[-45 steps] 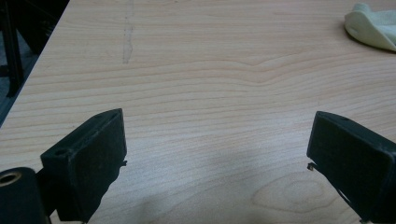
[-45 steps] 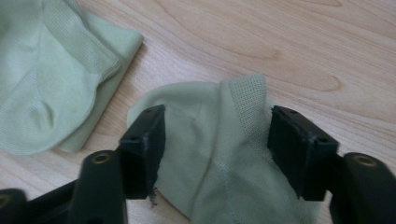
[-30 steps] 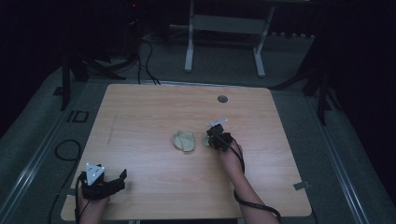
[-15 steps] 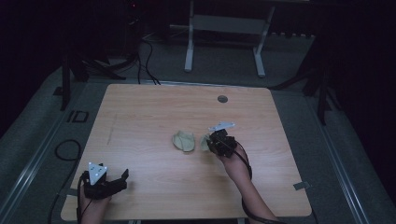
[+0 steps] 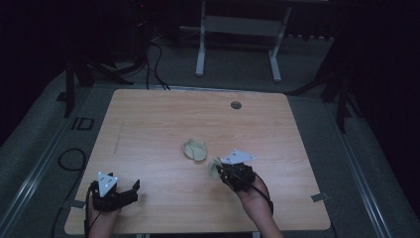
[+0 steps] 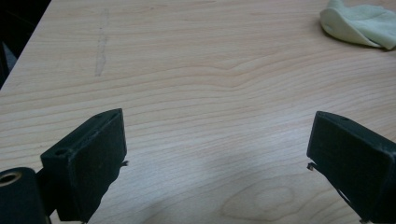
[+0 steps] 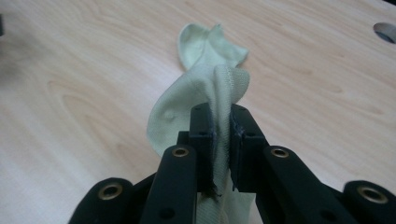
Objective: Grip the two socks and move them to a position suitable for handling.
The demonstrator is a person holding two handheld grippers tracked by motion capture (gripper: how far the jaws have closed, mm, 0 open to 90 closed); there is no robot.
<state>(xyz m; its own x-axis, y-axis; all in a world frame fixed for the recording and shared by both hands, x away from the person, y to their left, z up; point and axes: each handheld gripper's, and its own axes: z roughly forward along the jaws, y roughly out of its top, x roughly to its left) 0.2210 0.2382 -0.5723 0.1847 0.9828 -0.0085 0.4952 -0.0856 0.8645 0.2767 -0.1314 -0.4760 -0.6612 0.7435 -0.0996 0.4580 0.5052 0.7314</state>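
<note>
Sock, pale green, soft knit fabric (image 7: 196, 93): clamped in the closed jaws of your right gripper (image 7: 222, 135), a fold of cloth standing up between them and the rest trailing forward onto the light wooden counter (image 7: 84, 56). In the high view your right gripper (image 5: 221, 171) has drawn back toward your near edge since half a second ago, carrying this sock (image 5: 214, 167) apart from its mate.

Second sock, same pale green knit, crumpled (image 5: 194, 149): lying near the middle of the counter (image 5: 163, 119), where it lay a second ago; it also shows at the far right of the left gripper view (image 6: 359, 29).

Left gripper (image 5: 131, 190): near the front left corner, jaws spread wide and holding nothing, bare wood between them (image 6: 217, 154); position little changed.

Round grommet hole (image 5: 236, 105): far side of the counter, unaffected.

Assessment: the pair is now separated, one sock in hand. Likely next, you lay it flat or bring it over the other; your free left gripper is well apart from both.
</note>
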